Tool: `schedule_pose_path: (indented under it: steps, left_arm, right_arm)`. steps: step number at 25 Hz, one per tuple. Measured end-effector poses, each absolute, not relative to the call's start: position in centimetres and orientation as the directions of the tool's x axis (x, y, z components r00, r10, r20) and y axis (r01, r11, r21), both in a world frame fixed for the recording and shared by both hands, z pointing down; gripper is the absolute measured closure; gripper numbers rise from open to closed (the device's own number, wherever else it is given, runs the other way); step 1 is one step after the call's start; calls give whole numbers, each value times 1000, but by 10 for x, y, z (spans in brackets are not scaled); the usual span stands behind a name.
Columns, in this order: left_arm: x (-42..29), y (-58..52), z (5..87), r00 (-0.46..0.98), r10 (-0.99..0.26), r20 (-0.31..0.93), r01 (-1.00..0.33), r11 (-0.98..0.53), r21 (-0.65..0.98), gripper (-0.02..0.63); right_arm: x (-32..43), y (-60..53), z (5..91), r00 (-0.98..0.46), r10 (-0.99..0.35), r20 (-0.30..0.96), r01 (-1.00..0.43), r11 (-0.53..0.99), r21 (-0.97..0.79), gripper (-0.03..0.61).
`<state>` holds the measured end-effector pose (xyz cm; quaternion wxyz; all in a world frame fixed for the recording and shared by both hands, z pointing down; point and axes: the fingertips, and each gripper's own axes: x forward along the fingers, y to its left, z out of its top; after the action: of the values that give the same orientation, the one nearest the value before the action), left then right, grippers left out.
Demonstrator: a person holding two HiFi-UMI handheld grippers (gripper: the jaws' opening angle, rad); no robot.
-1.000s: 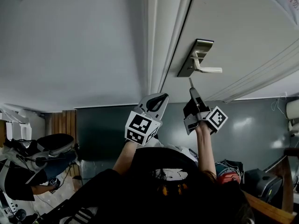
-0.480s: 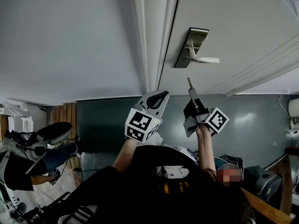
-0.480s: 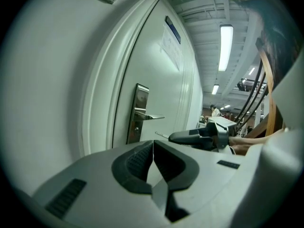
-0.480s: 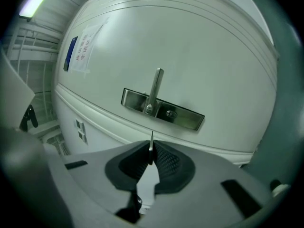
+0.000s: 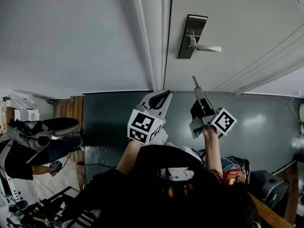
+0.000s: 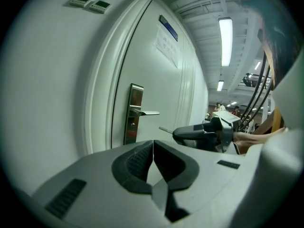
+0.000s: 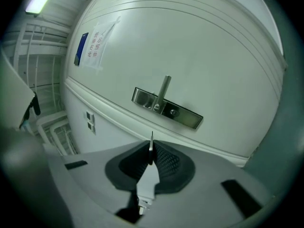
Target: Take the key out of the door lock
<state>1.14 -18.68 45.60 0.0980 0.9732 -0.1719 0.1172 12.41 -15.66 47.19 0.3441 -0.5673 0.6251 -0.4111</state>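
Observation:
The door's metal lock plate (image 5: 192, 37) with its lever handle (image 5: 207, 48) is well clear of both grippers. My right gripper (image 5: 198, 93) is shut on the key (image 5: 194, 81), whose thin blade sticks out past the pads toward the door. In the right gripper view the key (image 7: 151, 144) stands edge-on between the jaws (image 7: 151, 155), below the lock plate (image 7: 167, 108) and its empty keyhole (image 7: 174, 112). My left gripper (image 5: 160, 98) is beside it, shut with nothing in it (image 6: 153, 148). The left gripper view shows the lock plate (image 6: 134, 114) and the key (image 6: 166, 129).
The white door frame (image 5: 156, 37) runs left of the lock, with wall switches (image 6: 90, 3) on the wall. A paper notice (image 7: 97, 44) hangs on the door. A person (image 5: 33, 151) sits at the left, and bags (image 5: 237, 172) lie at the lower right.
Both grippers have drawn back from the door, and the gap between the key's tip and the lock plate has widened. The right gripper still holds the key.

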Motion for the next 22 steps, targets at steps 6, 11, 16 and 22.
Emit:
schedule_pose_path:
  steps: [6,11,16,22]
  left_arm:
    - [5,-153,454,901,-346,260,-389,-911,137,604]
    - [-11,-102,446,899,-358,252,-396,-910,119,604]
    - [-29,-54,440,896,-364,255,-400,-911,104,604]
    - [-35,-38,455,886,-375,272,-415,-904,106,604]
  right_arm:
    - [115,-123,466,-163,-986,26,-469,54,-881,557]
    - [95,-74,453,-187,-982,15,-518,85,-851,557]
    - [74,-28,441,-206,-978,25,-591,104,-800,557]
    - [69,-14,454,-221,-975,35,-611,110,-784,557]
